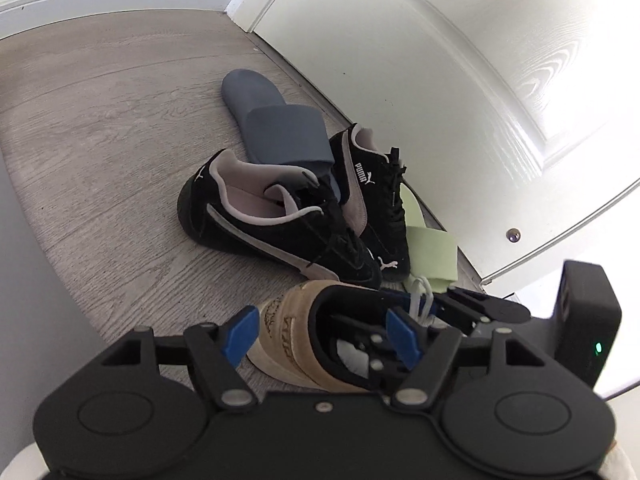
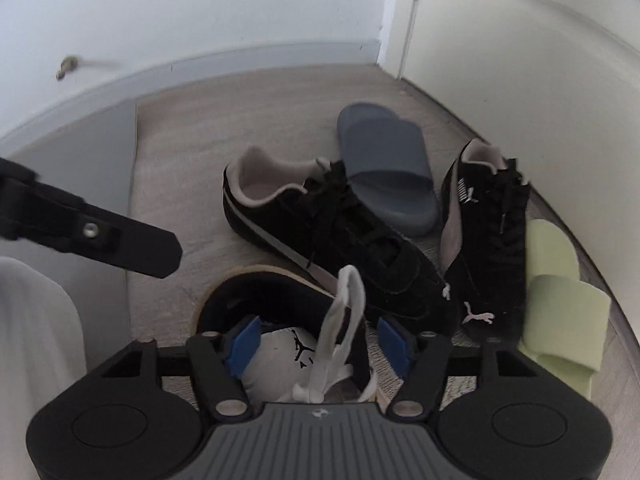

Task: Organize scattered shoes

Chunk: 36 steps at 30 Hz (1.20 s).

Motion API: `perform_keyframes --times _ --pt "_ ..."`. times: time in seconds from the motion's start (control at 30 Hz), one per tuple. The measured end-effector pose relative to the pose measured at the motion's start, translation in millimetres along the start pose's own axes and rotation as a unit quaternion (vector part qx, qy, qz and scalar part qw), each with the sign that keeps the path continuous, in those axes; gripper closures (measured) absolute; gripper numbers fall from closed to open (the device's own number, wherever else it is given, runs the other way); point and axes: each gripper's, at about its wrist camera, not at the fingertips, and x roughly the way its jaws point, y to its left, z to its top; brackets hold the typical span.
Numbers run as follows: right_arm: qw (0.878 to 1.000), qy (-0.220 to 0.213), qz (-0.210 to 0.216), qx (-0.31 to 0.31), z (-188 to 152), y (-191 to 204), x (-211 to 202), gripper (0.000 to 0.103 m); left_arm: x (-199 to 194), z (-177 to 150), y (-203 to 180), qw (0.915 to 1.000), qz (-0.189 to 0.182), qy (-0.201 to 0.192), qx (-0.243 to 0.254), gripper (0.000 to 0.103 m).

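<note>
Left tongs (image 1: 322, 338) spread wide, blue pads (image 1: 243, 330) straddling the heel of a tan-soled sneaker (image 1: 294, 334): one pad outside the sole on the left, the other inside the black-lined opening. No firm pinch visible. Right tongs (image 2: 318, 346) likewise spread, one blue pad (image 2: 244, 346) inside the same sneaker (image 2: 280, 344) against its white insole with the jumping-figure logo, the other pad to the right of the collar; white lace (image 2: 340, 332) looping up between them. Sneaker on the grey wood-look floor (image 1: 100, 140), nearest of the pile, heel toward the left camera.

Just beyond, touching its far edge, a black suede Puma shoe (image 1: 276, 216) lying at an angle, grey stripe along the side, pale lining showing. Beside that on the right, its mate (image 1: 372, 196), toes close together, heel pointing far. Between and behind the two heels, a grey-blue slide (image 1: 276, 124), its front end tucked against the black pair. At the right edge, a pale green slide (image 2: 560, 300) pressed alongside the right Puma shoe. White door (image 1: 460, 80) along the right, white baseboard (image 2: 200, 68) at the far side.
</note>
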Motion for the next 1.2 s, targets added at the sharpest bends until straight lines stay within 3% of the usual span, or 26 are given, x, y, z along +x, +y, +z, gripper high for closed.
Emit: perform_keyframes --times 0.1,0.2,0.3,0.37,0.43,0.57,0.7,0.8,0.87,0.93,1.07,1.2 --pt "1.000 0.020 -0.019 0.008 8 10 15 0.047 3 1 0 1.0000 -0.005 0.002 -0.005 0.032" --pt "0.999 0.012 -0.051 0.004 4 25 14 0.055 2 1 8 0.9997 -0.009 0.003 -0.023 0.032" --pt "0.995 -0.031 -0.068 0.069 -12 19 0 0.061 -1 3 16 0.9988 -0.021 -0.004 -0.044 0.032" --pt "0.986 -0.072 -0.075 0.129 -24 10 -18 0.064 -1 3 20 0.9981 -0.027 -0.007 -0.055 0.032" --pt "0.971 -0.125 -0.099 0.179 -41 2 -46 0.073 -1 4 18 0.9984 -0.023 -0.007 -0.052 0.032" --pt "0.933 -0.210 -0.114 0.268 -72 -18 -98 0.078 -4 1 5 0.9997 -0.005 -0.019 -0.012 0.032" --pt "0.875 -0.295 -0.107 0.369 -112 -36 -145 0.081 -7 -1 1 0.9996 0.003 -0.027 0.001 0.032" --pt "0.842 -0.329 -0.105 0.415 -131 -43 -172 0.081 -6 0 3 0.9997 0.008 -0.023 -0.006 0.032" --pt "0.807 -0.356 -0.111 0.457 -154 -48 -201 0.081 -7 0 2 0.9996 0.010 -0.025 -0.003 0.032" --pt "0.786 -0.374 -0.125 0.476 -170 -50 -223 0.081 -7 -1 0 0.9995 0.013 -0.028 0.005 0.032" --pt "0.762 -0.390 -0.184 0.483 -208 -44 -278 0.080 -9 -5 -10 0.9984 0.025 -0.036 0.036 0.032" --pt "0.750 -0.366 -0.247 0.492 -243 -37 -309 0.080 -13 -11 -32 0.9934 0.047 -0.055 0.089 0.032"
